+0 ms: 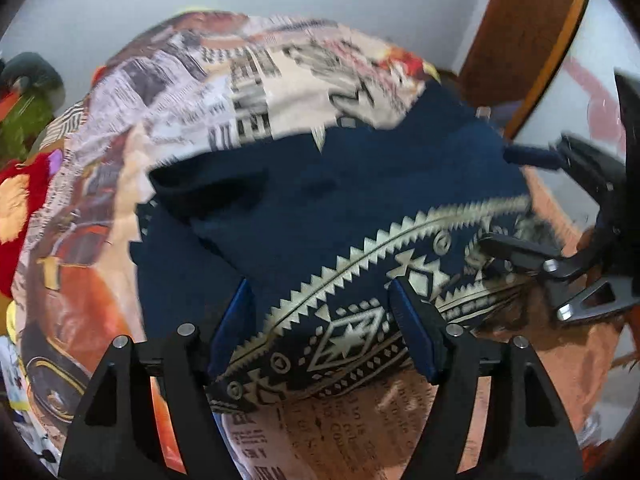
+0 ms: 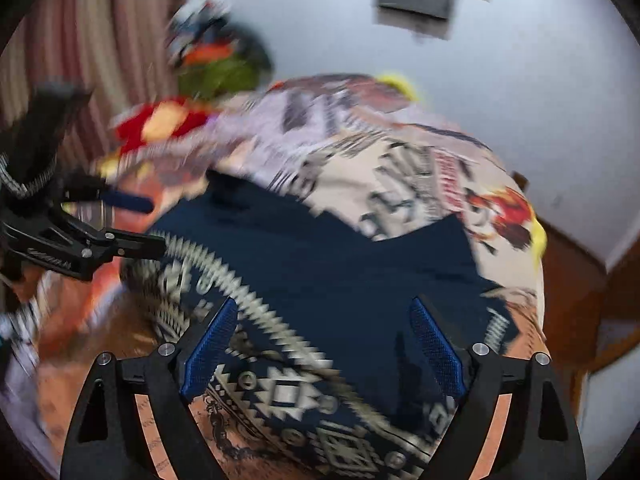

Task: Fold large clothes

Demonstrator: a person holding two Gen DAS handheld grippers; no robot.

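A navy garment (image 1: 320, 200) with a cream zigzag and diamond border lies folded on a bed in both views (image 2: 340, 264). My left gripper (image 1: 320, 286) hangs open above the patterned border, its blue pads (image 1: 236, 320) apart and clear of the cloth. My right gripper (image 2: 324, 306) is also open above the garment, with nothing pinched between its pads (image 2: 434, 344). Each gripper shows in the other's view: the right one (image 1: 498, 198) at the garment's right edge, the left one (image 2: 154, 224) at its left edge. Both views are blurred.
The bed is covered by a newspaper-print sheet (image 1: 248, 92) with orange areas (image 2: 400, 176). A heap of red and green clothes (image 1: 24, 152) lies at the far left (image 2: 216, 76). Brown wooden furniture (image 1: 520, 40) stands at the right, a striped curtain (image 2: 80, 40) at the left.
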